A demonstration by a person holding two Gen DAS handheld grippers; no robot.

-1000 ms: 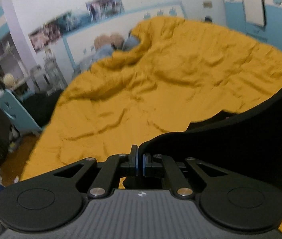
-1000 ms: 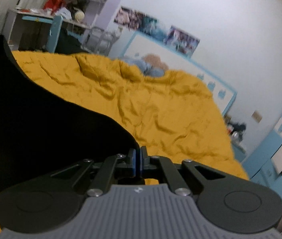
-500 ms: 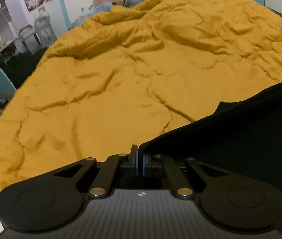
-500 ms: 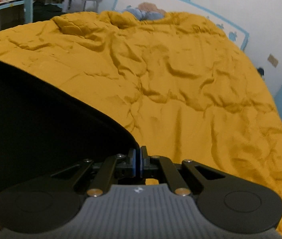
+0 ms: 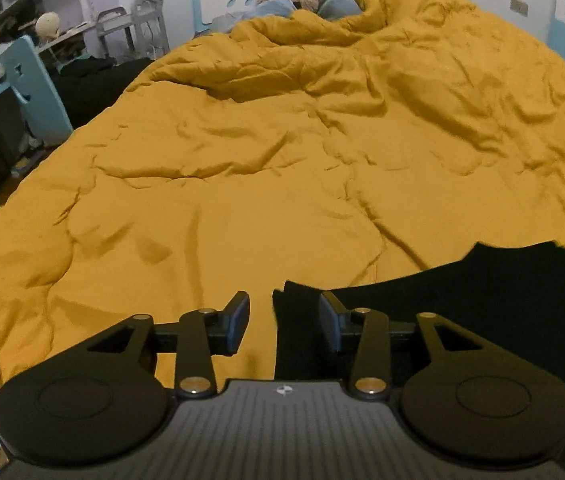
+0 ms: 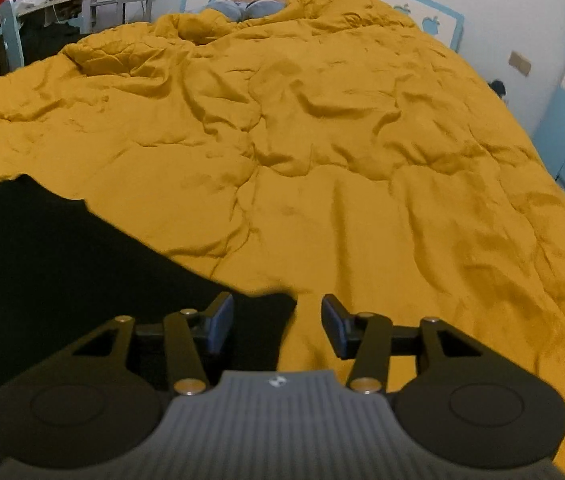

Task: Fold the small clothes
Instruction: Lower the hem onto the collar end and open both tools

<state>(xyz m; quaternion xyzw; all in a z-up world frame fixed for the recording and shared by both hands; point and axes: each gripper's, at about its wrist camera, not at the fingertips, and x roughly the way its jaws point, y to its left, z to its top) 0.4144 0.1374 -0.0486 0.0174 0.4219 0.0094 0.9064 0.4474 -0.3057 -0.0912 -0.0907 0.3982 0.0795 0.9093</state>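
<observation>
A black garment lies flat on a rumpled yellow quilt. The left gripper and right gripper point down at its near edge. Both sets of jaws are opening, a corner of cloth loose between them, no pad pressing it.

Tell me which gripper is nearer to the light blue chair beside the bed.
Left. The left gripper is over the bed's side nearest the light blue chair. The right gripper sits farther across the yellow blanket, with the chair distant.
</observation>
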